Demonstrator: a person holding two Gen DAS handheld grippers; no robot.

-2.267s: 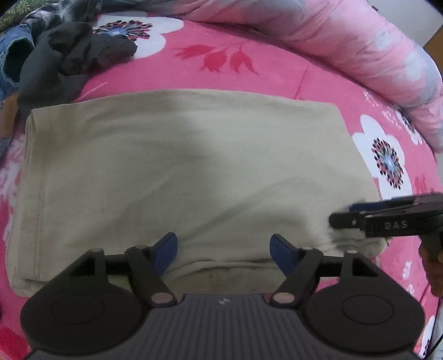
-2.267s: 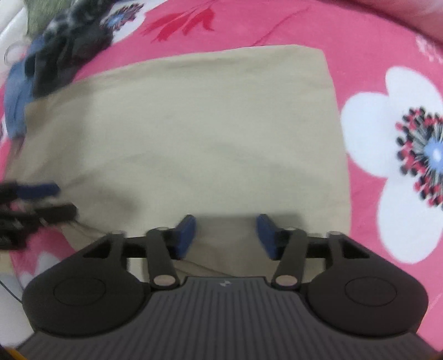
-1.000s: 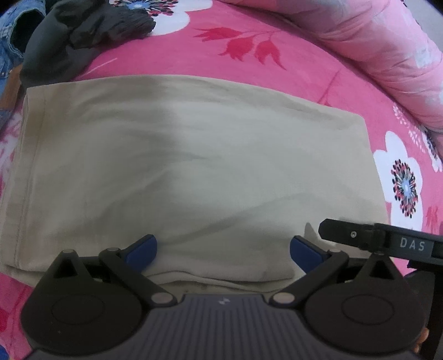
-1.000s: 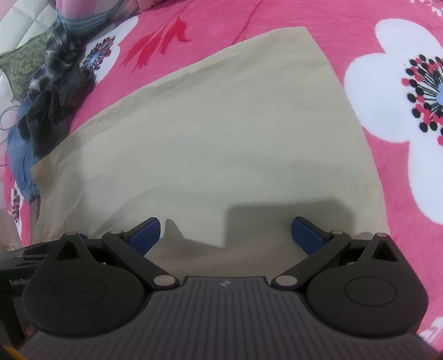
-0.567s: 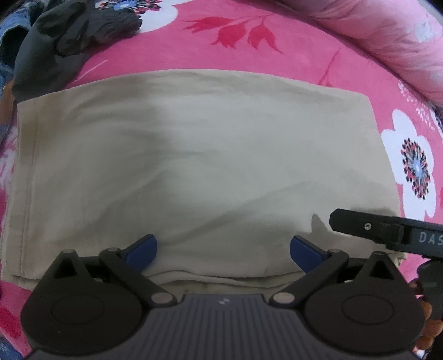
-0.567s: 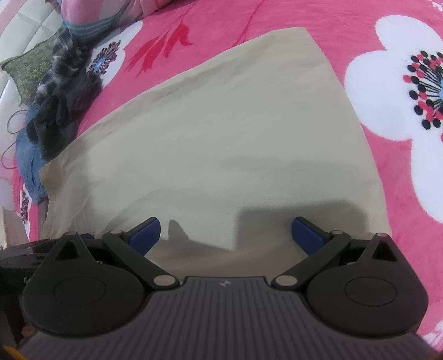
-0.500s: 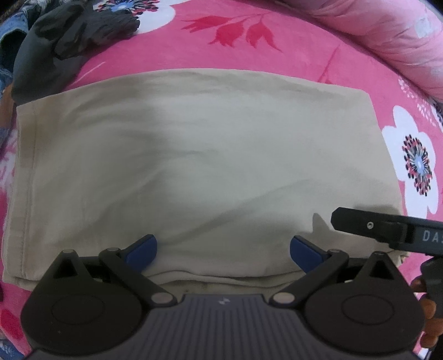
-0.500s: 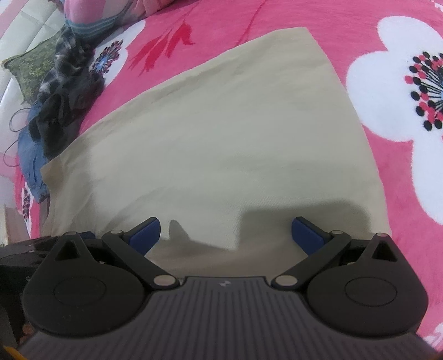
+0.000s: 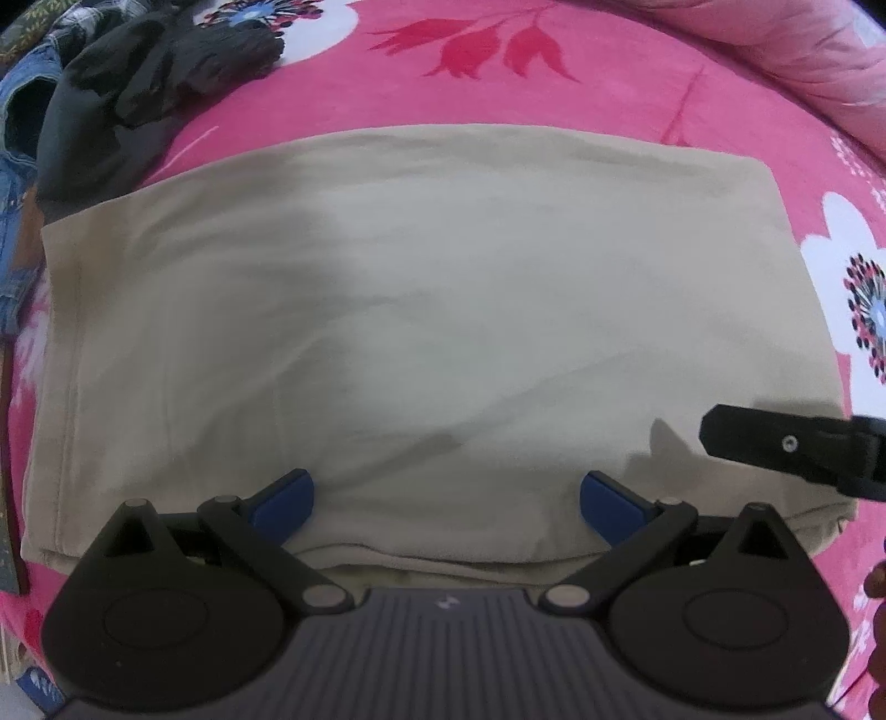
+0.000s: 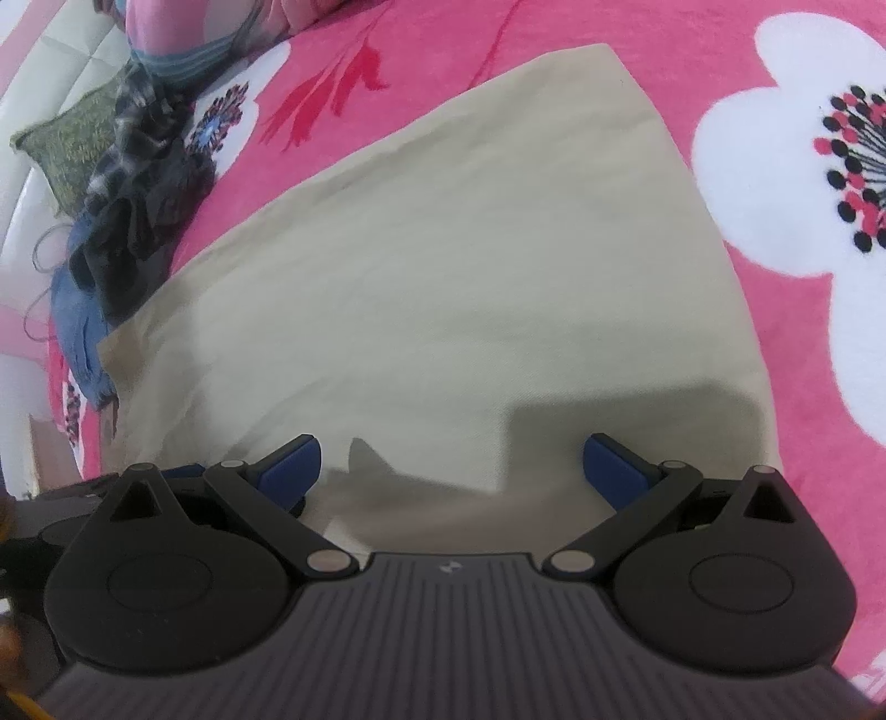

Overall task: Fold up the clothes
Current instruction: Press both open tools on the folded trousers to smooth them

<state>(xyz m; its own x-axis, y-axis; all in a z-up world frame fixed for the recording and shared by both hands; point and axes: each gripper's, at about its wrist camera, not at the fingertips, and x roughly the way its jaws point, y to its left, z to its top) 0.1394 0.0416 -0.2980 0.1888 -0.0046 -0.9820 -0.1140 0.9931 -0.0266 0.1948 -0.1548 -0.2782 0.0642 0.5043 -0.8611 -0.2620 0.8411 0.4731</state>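
Lying flat on the pink floral bedspread (image 9: 609,94), a folded beige garment (image 9: 443,310) is filling the centre of both views; its exact type cannot be told. Left gripper (image 9: 446,498) is hovering over the near edge, fingers (image 9: 285,498) spread wide and gripping nothing. Right gripper (image 10: 451,468) is hovering at the garment's near right part, its blue-padded fingers (image 10: 617,471) likewise spread apart and empty.

Surroundings: a heap of dark grey clothing (image 9: 149,94) is sitting just beyond the garment's far left corner, with blue denim (image 9: 16,155) beside it at the frame edge. In the right wrist view the same pile is showing as dark and plaid fabric (image 10: 138,183) with a green patterned cushion (image 10: 66,144) behind it. A pink quilted bolster (image 9: 775,50) is running along the far right of the bed.

Hard to make out: the right gripper's black finger (image 9: 786,443) is entering the left wrist view from the right, cut off at the edge; any lettering on it is out of frame. The garment's lower layers are peeking out under the near fold, partly hidden by the gripper bodies. No legible writing is showing.
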